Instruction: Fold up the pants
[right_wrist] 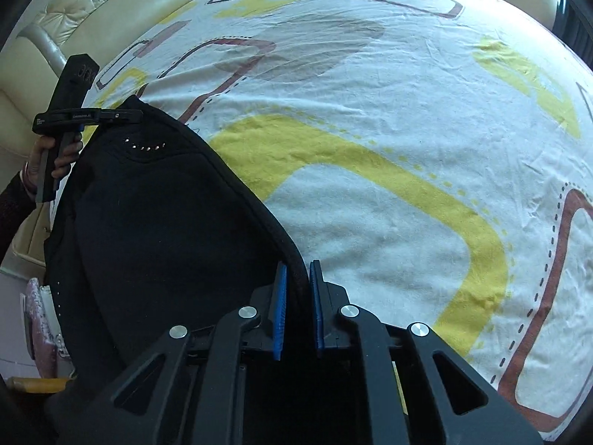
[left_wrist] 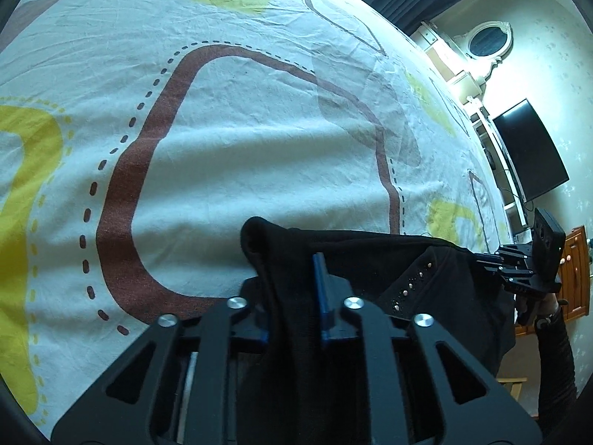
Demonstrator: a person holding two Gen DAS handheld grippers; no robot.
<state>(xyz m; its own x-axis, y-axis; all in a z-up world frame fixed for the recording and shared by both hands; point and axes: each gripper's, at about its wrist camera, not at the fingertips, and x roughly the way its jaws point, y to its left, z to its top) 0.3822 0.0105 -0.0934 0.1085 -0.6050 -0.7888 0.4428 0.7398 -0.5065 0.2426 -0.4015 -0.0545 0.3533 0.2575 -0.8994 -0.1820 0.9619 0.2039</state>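
White bedding printed with yellow and brown rounded shapes covers one bed [left_wrist: 222, 129], which fills both views; a cream tufted headboard [right_wrist: 92, 3] stands at its far edge in the right wrist view, and one dark monitor [left_wrist: 530, 152] hangs by the wall in the left wrist view. One pair of black pants [right_wrist: 155, 222] lies at the near edge of the bed, with a short row of small metal studs [right_wrist: 144, 147] on its upper part. Two tools are in play. The left tool [left_wrist: 292, 289] is clamped on a bunched fold of the pants' edge. The right tool [right_wrist: 296, 296] is clamped on the pants' piped hem, which runs between its blue pads [right_wrist: 280, 311]. No containers are in sight.
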